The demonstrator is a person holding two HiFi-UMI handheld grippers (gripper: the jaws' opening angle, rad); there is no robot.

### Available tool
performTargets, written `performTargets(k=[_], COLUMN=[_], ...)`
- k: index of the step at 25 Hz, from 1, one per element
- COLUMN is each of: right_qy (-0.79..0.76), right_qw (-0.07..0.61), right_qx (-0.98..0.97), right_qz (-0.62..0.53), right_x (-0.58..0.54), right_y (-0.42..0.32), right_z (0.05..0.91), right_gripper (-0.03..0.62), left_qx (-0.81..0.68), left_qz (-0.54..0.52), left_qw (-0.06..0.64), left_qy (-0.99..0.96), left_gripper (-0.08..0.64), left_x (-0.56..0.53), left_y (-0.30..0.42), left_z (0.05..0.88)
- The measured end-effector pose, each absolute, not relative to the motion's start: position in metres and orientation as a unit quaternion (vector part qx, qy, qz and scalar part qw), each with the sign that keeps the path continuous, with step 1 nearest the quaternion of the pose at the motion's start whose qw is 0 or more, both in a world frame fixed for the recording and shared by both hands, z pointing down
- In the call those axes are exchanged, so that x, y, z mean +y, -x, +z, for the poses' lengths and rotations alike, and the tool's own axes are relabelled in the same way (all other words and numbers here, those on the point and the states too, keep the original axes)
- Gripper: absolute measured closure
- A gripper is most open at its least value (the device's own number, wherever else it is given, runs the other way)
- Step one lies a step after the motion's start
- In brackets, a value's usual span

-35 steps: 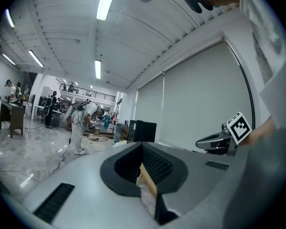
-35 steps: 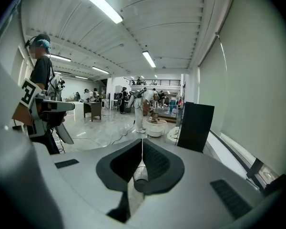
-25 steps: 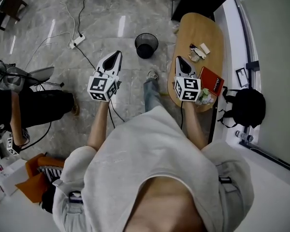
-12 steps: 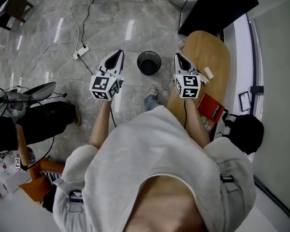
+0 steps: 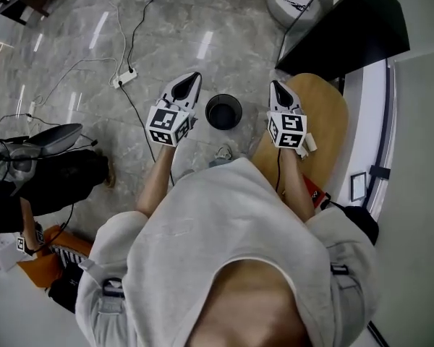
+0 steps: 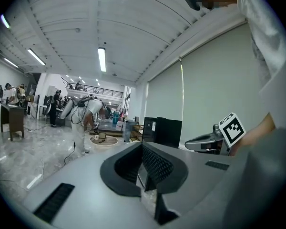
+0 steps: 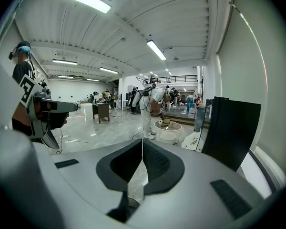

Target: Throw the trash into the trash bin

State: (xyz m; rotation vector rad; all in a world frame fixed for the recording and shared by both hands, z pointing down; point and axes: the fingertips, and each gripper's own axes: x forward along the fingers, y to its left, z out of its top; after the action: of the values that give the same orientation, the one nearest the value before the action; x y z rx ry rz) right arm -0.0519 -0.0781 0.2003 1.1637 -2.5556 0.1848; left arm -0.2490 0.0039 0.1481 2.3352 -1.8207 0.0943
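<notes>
A small black trash bin (image 5: 223,111) stands on the marble floor, level with both of my grippers and between them. My left gripper (image 5: 192,79) is held over the floor just left of the bin, its jaws shut with nothing seen in them (image 6: 142,146). My right gripper (image 5: 276,87) hovers over the near-left edge of the oval wooden table (image 5: 329,118), right of the bin, jaws shut and empty (image 7: 142,141). A scrap of white trash (image 5: 309,144) peeks out beside the right gripper's marker cube; the rest is hidden.
A power strip (image 5: 124,79) and cables trail over the floor to the left. A black cabinet (image 5: 347,27) stands beyond the table. A red book (image 5: 312,191) lies on the table's near end, with a dark backpack (image 5: 363,221) beside it. A person in black (image 5: 54,179) is at the left.
Both grippers have travelled forward with the person. The bin, earlier ahead of them, now lies between them. The trash and book on the table have slid back under the right arm.
</notes>
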Motion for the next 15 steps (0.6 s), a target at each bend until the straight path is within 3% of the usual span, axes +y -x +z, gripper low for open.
performTargets(k=[15], right_qy=[-0.427], right_qw=[0.158], right_qx=[-0.888], right_qz=[0.06], right_x=[-0.121], right_y=[0.096], right_z=[0.193], right_gripper=[0.56], left_qx=[-0.591], left_qz=[0.043], left_qw=[0.094], left_qy=[-0.8], left_gripper=[0.541], left_x=[-0.059], left_y=[0.289], left_z=[0.16])
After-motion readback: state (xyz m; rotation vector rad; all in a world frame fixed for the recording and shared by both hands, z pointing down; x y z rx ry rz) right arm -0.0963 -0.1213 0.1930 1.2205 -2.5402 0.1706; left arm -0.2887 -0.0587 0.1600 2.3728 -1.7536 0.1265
